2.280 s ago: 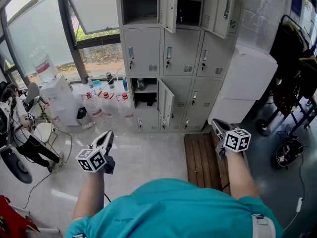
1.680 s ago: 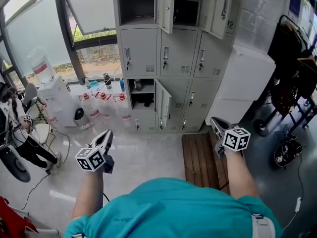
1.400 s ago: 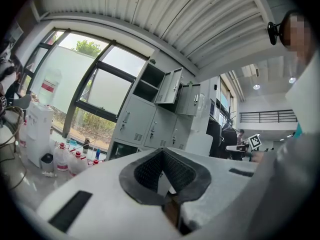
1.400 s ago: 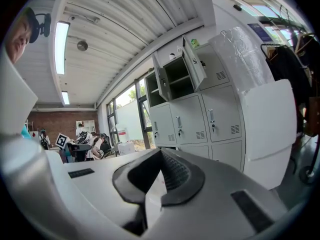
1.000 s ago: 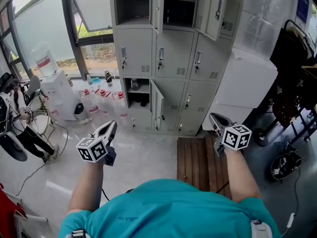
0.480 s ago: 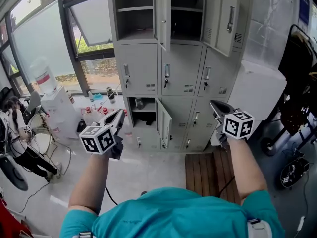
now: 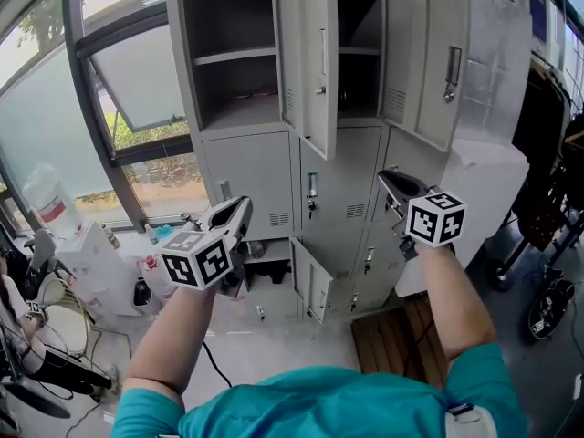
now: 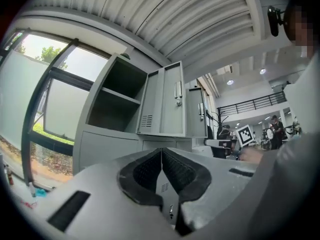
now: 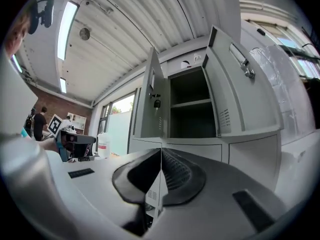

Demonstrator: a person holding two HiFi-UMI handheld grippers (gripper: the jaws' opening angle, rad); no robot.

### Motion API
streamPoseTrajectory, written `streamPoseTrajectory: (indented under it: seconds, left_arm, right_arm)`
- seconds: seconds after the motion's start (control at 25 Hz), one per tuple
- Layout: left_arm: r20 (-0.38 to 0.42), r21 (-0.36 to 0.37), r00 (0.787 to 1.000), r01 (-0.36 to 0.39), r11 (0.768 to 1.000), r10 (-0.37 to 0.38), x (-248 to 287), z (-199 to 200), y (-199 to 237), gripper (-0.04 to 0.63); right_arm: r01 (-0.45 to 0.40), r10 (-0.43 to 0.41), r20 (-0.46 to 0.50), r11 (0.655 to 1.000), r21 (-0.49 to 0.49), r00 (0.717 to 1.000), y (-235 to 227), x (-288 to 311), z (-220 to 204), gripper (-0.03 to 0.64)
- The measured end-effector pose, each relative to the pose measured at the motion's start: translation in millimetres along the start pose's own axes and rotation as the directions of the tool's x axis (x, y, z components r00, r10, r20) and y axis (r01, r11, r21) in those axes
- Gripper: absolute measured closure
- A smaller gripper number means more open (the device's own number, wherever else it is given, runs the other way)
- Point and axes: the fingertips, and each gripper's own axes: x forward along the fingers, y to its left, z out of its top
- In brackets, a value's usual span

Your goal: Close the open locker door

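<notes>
The left hand-held gripper (image 7: 239,212) and the right hand-held gripper (image 7: 392,180) point at the locker bank (image 7: 260,172), both closed and empty. An upper locker door (image 7: 315,62) stands open at its top edge. A lower locker door (image 7: 310,286) hangs open between the arms.

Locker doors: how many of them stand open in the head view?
3: the top-left door, the top-middle door and a lower door in the left column. The top-middle door hides the top-right compartment, so another may be open there.
</notes>
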Motion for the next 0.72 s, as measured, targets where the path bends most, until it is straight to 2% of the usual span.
streamPoseTrajectory:
  seconds: [0.2, 0.36, 0.56, 0.64, 0.72]
  left_arm:
    - [0.025, 0.025, 0.998, 0.052, 0.998, -0.052, 60, 21, -23, 0.591]
    - [0.069, 0.046, 0.997, 0.043, 0.998, -0.046, 96, 44, -61, 0.581]
    - [0.089, 0.126, 0.995, -0.058, 0.99, 0.047, 139, 65, -99, 0.509]
    - [0.091, 0.168, 0.992, -0.105, 0.98, 0.091, 157, 67, -106, 0.48]
    - [0.091, 0.217, 0.983, -0.177, 0.96, 0.16, 170, 65, -106, 0.465]
  right_arm:
    - [-0.045, 0.045, -0.001, 0.999, -0.021, 0.999, -24, 35, 6, 0.618]
    - [-0.118, 0.119, 0.017, 0.993, -0.029, 0.993, -53, 52, 9, 0.618]
    - [-0.231, 0.232, 0.022, 0.972, -0.038, 0.972, -83, 68, 8, 0.618]
    - [-0.277, 0.278, 0.02, 0.96, -0.033, 0.96, -88, 74, 3, 0.618]
    - [-0.325, 0.326, 0.016, 0.945, -0.029, 0.945, -88, 80, -2, 0.618]
